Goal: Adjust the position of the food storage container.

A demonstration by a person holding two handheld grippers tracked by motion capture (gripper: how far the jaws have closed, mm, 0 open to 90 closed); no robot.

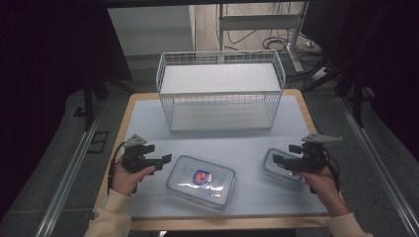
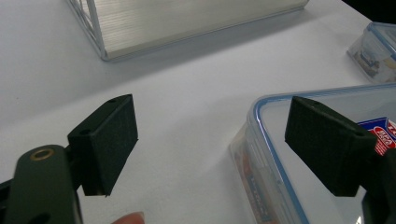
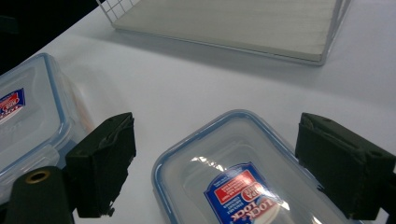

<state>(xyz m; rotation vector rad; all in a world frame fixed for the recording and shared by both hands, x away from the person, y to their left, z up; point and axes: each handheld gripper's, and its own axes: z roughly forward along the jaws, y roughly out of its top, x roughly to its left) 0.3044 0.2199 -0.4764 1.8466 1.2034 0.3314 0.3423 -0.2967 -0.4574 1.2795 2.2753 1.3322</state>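
Observation:
A large clear lidded box [image 1: 201,180] with a blue seal and a red-blue label lies at the table's front centre. A smaller box of the same kind [image 1: 279,169] lies to its right. My left gripper [image 1: 164,159] hovers at the large box's left end. In the left gripper view the left gripper [image 2: 212,140] is open, with one jaw over bare table and the other over the large box's [image 2: 271,154] lid corner. My right gripper [image 1: 281,157] hangs above the small box. In the right gripper view it [image 3: 215,154] is open, with the small box [image 3: 233,182] below, untouched.
A white wire basket [image 1: 221,90] with a pale floor panel stands at the back centre of the white table [image 1: 148,123]. It appears as the basket [image 2: 187,23] in the left gripper view and the basket [image 3: 233,23] in the right. Dark floor and cables lie beyond.

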